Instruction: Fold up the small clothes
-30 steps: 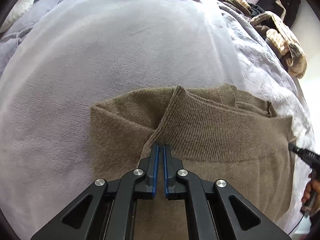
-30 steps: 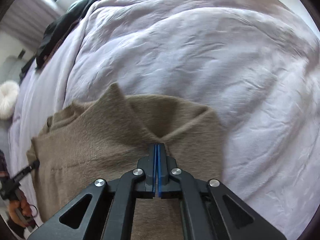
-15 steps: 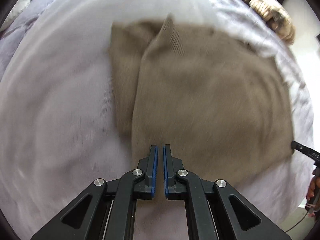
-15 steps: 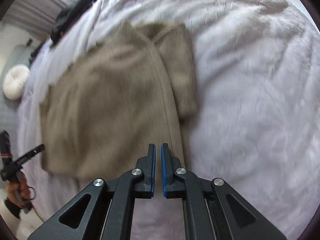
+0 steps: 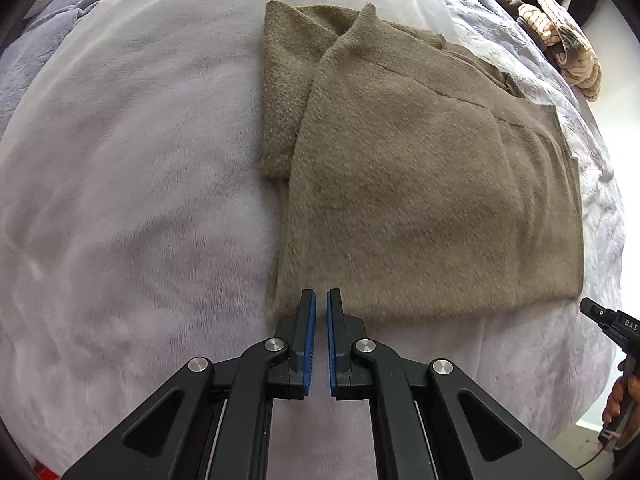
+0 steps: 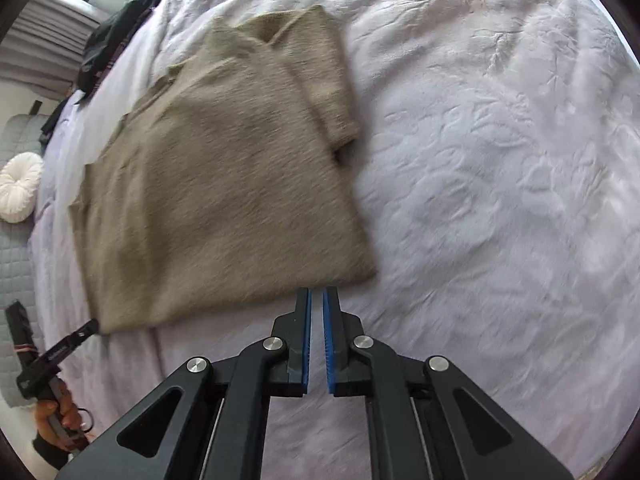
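Observation:
An olive-brown knit sweater [image 5: 420,184] lies folded flat on a pale lilac bedspread [image 5: 132,184], with a short sleeve folded over at its far side. It also shows in the right wrist view [image 6: 224,184]. My left gripper [image 5: 321,300] is at the sweater's near left corner, slightly open and empty. My right gripper [image 6: 316,296] is at the sweater's near right corner, slightly open and empty. The right gripper's tip [image 5: 600,314] shows in the left wrist view, and the left gripper's tip [image 6: 76,338] shows in the right wrist view.
A pile of tan and striped clothes [image 5: 560,40] lies at the far right of the bed. Dark clothes [image 6: 116,36] lie at the bed's far left. A white round cushion [image 6: 18,192] sits on a grey quilted seat beside the bed.
Both grippers let go of the sweater's collar end and pulled back to the near hem. The sweater now lies flat and folded. Both jaws have opened slightly.

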`<action>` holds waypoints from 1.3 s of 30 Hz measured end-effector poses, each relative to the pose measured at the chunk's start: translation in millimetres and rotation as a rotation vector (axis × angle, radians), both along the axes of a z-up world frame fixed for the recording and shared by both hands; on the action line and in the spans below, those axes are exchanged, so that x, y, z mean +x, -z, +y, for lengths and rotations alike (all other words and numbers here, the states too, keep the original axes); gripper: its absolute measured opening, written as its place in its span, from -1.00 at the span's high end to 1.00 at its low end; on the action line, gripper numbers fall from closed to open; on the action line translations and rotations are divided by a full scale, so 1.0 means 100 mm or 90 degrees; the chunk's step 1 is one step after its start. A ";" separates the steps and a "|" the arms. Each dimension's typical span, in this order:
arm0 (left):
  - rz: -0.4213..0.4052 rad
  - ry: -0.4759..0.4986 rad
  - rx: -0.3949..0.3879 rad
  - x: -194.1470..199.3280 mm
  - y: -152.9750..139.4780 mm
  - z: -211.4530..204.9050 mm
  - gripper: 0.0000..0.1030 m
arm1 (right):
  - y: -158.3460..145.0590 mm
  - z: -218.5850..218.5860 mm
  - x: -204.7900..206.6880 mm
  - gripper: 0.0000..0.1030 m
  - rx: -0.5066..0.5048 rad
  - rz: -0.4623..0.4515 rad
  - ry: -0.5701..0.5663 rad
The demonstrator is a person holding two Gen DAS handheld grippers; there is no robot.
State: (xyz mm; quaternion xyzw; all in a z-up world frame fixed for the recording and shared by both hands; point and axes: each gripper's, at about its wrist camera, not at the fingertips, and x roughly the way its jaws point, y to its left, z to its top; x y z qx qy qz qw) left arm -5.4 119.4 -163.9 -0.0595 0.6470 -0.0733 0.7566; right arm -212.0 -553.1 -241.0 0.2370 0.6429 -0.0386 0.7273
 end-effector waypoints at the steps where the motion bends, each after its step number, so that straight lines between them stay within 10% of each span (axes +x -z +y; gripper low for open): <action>1: 0.001 0.002 0.000 -0.02 -0.02 -0.02 0.88 | -0.02 0.06 0.02 0.86 0.004 0.001 -0.003; 14: -0.020 0.027 0.006 -0.26 -0.12 0.03 0.85 | -0.11 0.99 -0.19 0.86 0.064 0.012 -0.074; 15: -0.020 0.022 0.004 -0.27 -0.12 0.06 0.20 | -0.11 1.07 -0.20 0.86 0.070 0.013 -0.079; 16: -0.020 0.014 0.003 -0.28 -0.12 0.10 -1.00 | -0.10 1.12 -0.18 0.86 0.073 0.014 -0.081; 25: -0.047 -0.008 0.024 -0.32 -0.15 0.31 -0.97 | -0.03 1.64 -0.12 0.83 0.090 0.027 -0.113; 30: -0.017 -0.028 0.017 -0.19 -0.09 0.49 -0.97 | -0.03 1.82 -0.09 -0.30 0.098 0.015 -0.121; 39: -0.002 -0.044 -0.005 -0.13 -0.04 0.64 -0.97 | 0.29 2.10 0.05 -0.30 0.255 0.029 -0.069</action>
